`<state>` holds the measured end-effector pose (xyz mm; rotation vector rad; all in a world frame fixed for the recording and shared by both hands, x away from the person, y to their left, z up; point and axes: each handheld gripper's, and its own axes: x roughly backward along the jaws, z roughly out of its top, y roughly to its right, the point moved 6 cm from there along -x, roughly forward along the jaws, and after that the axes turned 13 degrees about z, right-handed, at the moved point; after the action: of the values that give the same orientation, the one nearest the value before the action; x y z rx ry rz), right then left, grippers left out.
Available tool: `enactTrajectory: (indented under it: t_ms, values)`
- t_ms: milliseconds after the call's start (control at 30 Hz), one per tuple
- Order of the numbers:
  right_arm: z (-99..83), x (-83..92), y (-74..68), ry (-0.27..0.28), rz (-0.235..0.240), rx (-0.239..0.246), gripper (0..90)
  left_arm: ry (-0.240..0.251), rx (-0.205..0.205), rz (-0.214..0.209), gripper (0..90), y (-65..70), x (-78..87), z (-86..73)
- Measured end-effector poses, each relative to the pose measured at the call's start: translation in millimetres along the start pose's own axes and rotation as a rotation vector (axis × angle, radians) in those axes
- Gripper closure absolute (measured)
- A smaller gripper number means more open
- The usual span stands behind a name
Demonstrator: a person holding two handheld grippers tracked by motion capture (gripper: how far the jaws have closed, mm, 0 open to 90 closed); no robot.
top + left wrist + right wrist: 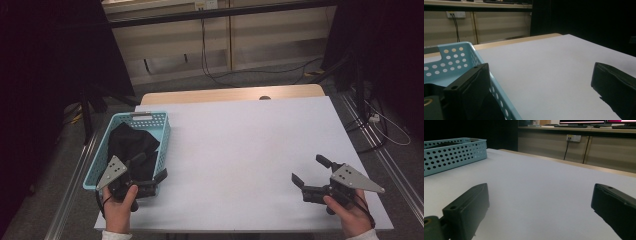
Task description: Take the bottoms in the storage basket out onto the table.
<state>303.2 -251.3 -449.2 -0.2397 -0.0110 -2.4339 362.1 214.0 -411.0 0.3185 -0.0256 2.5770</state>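
Note:
A light blue perforated basket [141,116] stands at the table's left, and a black cloth [131,142] lies bunched inside it. My left gripper [150,167] is at the basket's near right corner, held by a hand. It is open. In the left gripper view its jaws straddle the basket's right wall [499,92], one inside the basket and one over the white table, and the left gripper [540,72] holds nothing. My right gripper [307,169] hovers open near the front right of the table. In the right gripper view, bare tabletop lies between the jaws of the right gripper [540,192], and the basket [454,152] sits far off to the left.
The white table top [240,145] has a wooden strip [230,94] along its far edge. Beyond it are a low wall panel with cables [205,55] hanging down to the floor. Dark stands flank the table on both sides. Metal rails [370,145] run along the floor at the right.

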Motion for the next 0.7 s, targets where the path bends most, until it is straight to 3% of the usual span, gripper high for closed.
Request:
enactTrajectory:
  t_ms: [367,700]
  values:
    - [-0.3,-2.1,0.0,-0.005,0.012,0.0,0.7,-0.002,-0.002,-0.003,2.4,1.1,0.0,2.1]
    - [-1.2,-0.9,3.0,-0.01,0.003,-0.006,0.8,0.018,0.007,-0.014,2.3,1.1,-1.8,14.1]
